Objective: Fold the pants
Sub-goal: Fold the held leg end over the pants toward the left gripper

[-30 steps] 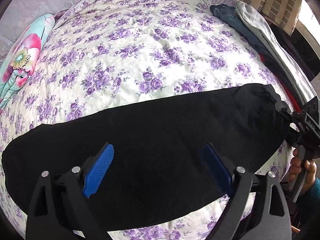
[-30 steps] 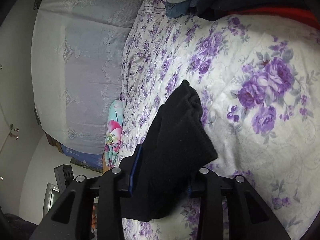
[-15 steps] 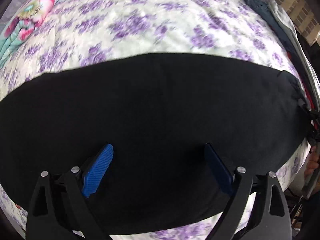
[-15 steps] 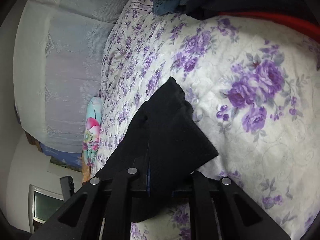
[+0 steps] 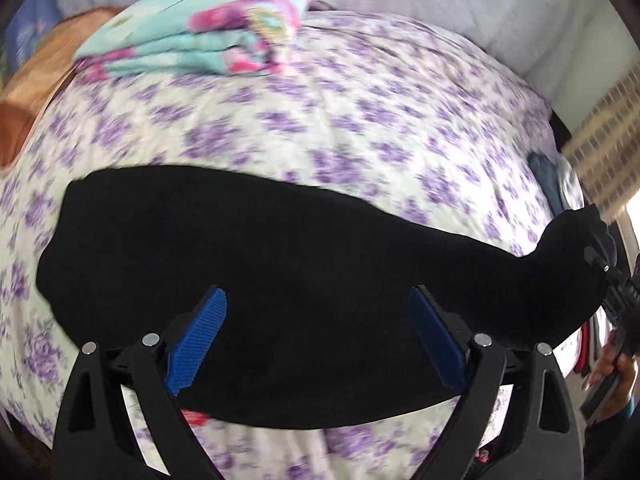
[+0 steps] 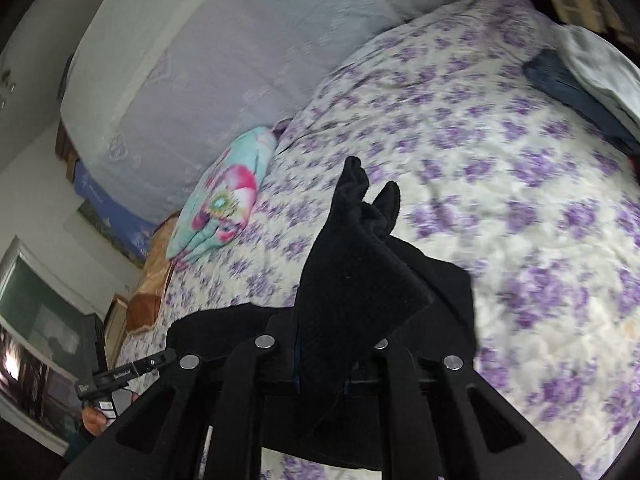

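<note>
Stretching across the near part of the bed (image 5: 360,128), the black pants (image 5: 280,280) lie as a long dark band on the purple-flowered cover, one end bunched and lifted at the bed's right edge. That end is pinched in the right claw (image 6: 340,360), whose jaws have just been closing and are pressed together on a peaked fold of the cloth. The left claw (image 5: 320,340) hangs over the middle of the pants with its blue pads (image 5: 198,340) spread wide, gripping nothing. A folded turquoise and pink blanket (image 5: 208,36) sits at the bed's far left corner. Dark blue and grey clothes (image 6: 576,76) lie piled along the right edge.
</note>
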Motion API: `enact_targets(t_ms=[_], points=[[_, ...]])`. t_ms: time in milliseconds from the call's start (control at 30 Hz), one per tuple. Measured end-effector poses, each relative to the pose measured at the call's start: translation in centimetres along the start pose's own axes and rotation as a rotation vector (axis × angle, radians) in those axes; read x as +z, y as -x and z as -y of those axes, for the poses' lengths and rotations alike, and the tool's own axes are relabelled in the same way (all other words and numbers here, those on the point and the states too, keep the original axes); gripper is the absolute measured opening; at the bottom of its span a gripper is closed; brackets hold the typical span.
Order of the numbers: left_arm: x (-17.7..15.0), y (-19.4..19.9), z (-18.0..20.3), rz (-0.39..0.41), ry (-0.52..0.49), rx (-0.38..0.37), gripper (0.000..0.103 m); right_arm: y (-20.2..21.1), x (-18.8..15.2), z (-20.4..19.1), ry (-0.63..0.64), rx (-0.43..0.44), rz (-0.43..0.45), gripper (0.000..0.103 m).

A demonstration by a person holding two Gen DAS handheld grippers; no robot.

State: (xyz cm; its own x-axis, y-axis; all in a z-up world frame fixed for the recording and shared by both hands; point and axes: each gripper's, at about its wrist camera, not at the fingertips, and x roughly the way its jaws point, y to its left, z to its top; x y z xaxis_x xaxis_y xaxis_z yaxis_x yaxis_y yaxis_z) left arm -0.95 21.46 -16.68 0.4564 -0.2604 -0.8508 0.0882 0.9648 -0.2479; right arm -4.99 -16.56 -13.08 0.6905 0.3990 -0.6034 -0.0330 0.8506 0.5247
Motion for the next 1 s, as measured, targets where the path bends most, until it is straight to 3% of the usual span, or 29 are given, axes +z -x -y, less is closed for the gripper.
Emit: enact_targets(t_ms=[133,267,333,367,400,500,567,633,767,867,1000], points=[[-0.7,0.0,-4.3,-0.036,0.058,0.001,0.090,-8.6,-3.3,-7.1,0.237,-0.105,-0.148,0.014],[-1.6,0.3,-6.4,-0.043,0.077,-0.020,0.090,-12.7,-7.3,-9.6,0.361,-0.177,-0.263,0.015],[-1.8,0.1,-6.9,-0.050,0.074,-0.024,0.090,-13.1,-7.8,-9.7,0.341,-0.139,-0.288,0.033],[-1.8,-0.1,-7.1,-0.058,0.073,-0.027,0.090,-13.2,-8.0,-9.9,0.327,-0.099,-0.290,0.061],[-1.9,-0.4,-7.2,-0.067,0.072,-0.029,0.090,-13.2,-8.2,-10.4,0.331,-0.088,-0.288,0.072],[-2.2,-0.9,-7.0,-0.078,0.062,-0.039,0.090,-13.1,-8.6,-12.0,0.321,0.019,-0.346,0.073],[-2.0,-1.0,-6.7,-0.078,0.058,-0.051,0.090,-11.4,-8.1,-12.3,0.296,0.085,-0.326,0.073],[-1.8,-0.9,-6.4,-0.070,0.051,-0.052,0.090,-9.2,-7.1,-11.1,0.254,0.076,-0.271,0.073],[-1.5,-0.8,-5.8,-0.056,0.061,-0.058,0.090,-5.0,-6.1,-4.5,0.068,-0.016,-0.192,0.074],[-1.0,-1.0,-4.2,-0.053,0.032,-0.072,0.090,-2.7,-7.5,-0.2,-0.024,-0.062,-0.200,0.074],[-0.8,-1.7,-1.9,-0.062,-0.006,-0.065,0.090,-2.0,-10.6,2.6,-0.041,-0.081,-0.295,0.075]])
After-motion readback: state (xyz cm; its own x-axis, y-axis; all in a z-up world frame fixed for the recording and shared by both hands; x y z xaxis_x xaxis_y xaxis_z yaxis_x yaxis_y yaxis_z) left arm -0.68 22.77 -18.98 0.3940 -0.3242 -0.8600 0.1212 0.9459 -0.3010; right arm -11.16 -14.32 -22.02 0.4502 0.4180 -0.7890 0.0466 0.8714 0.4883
